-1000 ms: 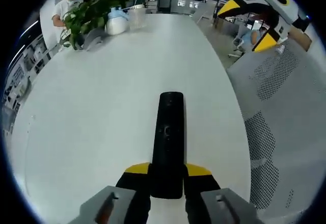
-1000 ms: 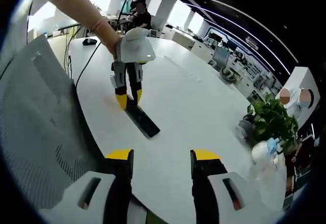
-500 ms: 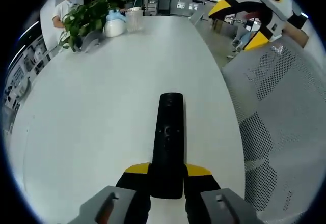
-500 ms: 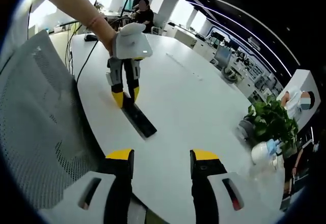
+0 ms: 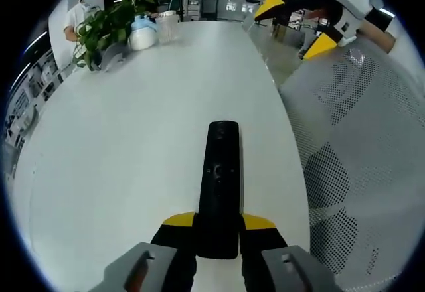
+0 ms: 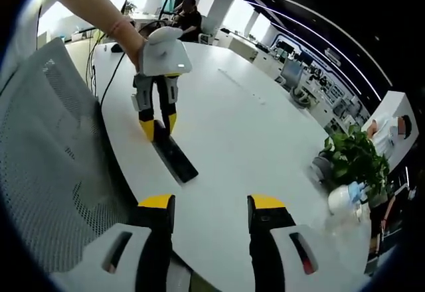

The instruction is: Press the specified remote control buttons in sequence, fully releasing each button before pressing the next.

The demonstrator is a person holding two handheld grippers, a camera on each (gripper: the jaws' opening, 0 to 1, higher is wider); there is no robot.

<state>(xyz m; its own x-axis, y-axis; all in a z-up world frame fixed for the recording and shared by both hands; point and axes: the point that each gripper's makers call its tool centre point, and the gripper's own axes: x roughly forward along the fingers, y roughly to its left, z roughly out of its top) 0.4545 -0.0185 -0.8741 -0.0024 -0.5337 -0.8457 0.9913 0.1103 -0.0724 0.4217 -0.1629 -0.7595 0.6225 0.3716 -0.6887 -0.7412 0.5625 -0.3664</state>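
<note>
The slim black remote control (image 5: pixel 218 186) lies flat near the long edge of the white oval table (image 5: pixel 119 146), its near end hidden between the yellow-tipped jaws of the left gripper (image 5: pixel 218 222), which are clamped on it. Its buttons are too small to make out. The right gripper (image 6: pixel 211 206) hangs past the table's edge, jaws apart and empty, beside a grey mesh chair back (image 6: pixel 46 152). Bare tabletop stretches to a leafy potted plant (image 5: pixel 106 23) at the far end.
</note>
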